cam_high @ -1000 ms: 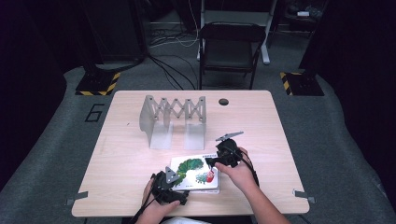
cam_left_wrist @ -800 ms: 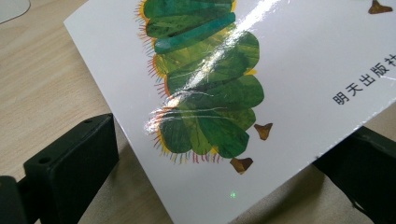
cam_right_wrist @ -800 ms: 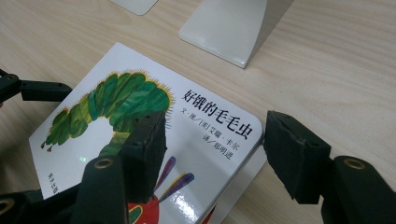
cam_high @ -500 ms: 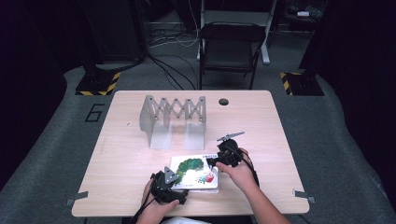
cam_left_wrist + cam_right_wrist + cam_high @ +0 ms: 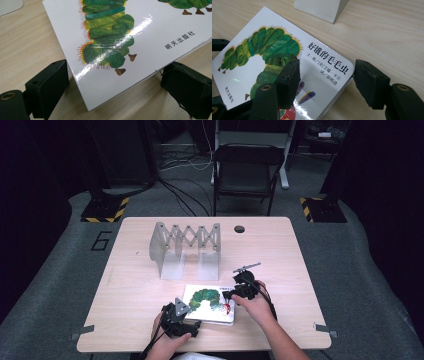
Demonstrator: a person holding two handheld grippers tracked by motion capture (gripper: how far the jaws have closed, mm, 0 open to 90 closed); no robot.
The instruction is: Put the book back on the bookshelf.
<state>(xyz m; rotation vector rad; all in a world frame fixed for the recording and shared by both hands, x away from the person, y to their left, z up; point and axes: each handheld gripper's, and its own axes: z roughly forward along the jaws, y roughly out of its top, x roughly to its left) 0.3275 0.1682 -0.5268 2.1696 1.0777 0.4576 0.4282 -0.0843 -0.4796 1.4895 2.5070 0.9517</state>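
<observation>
My left gripper (image 5: 192, 325) is sitting at the bottom centre of the high view, jaws spread wide and just starting to ease inward, straddling the near corner of the book (image 5: 210, 304). In the left gripper view that corner (image 5: 100, 82) is poking down between my two jaws, no pad pressing on it that I can make out; one jaw is lying on the wood, the other is tucked under the lifted page edge.

My right gripper (image 5: 239, 294) is holding at the book's right side, jaws also spread. In the right gripper view one jaw is lying over the cover (image 5: 274, 57), the other is off the rounded corner on bare wood; I am judging nothing pinched yet.

The book is lying flat near the table's (image 5: 300, 270) front edge, long axis running left-right in the high view, caterpillar cover up. Both hands are equally close, one per end.

The rack (image 5: 186, 245) is standing well apart toward the upper middle of the frame, so room is opening up beyond the book and to the right. The front edge is near; I am thinking any lift should go away from it.
</observation>
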